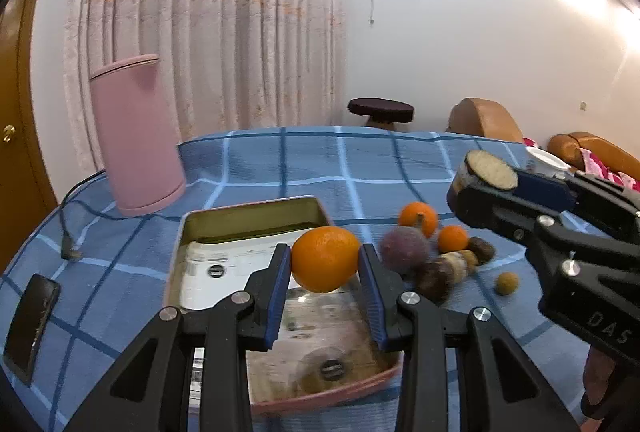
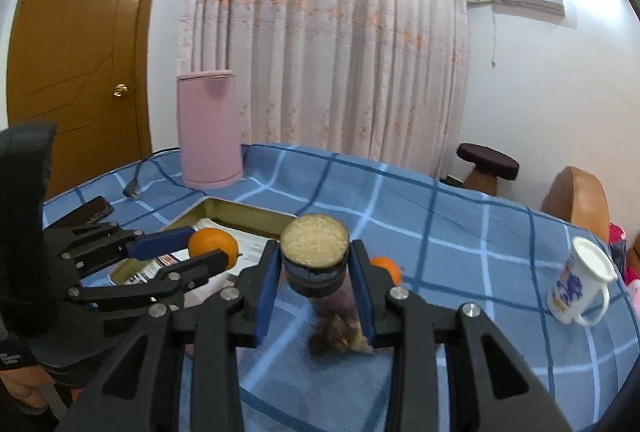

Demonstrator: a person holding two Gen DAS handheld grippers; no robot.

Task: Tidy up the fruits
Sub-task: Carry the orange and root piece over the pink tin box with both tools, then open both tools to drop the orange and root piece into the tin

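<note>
My left gripper is shut on an orange and holds it above a pink-rimmed metal tray lined with printed paper. The right wrist view shows that same orange in the left gripper over the tray. My right gripper is shut on a dark round jar with a grainy beige top, held above the cloth. To the right of the tray lie two small oranges, a blurred purple fruit, several brown fruits and one small tan fruit.
A blue checked cloth covers the table. A tall pink canister stands at the back left, with a cable and plug and a dark phone beside it. A white mug stands at the right edge.
</note>
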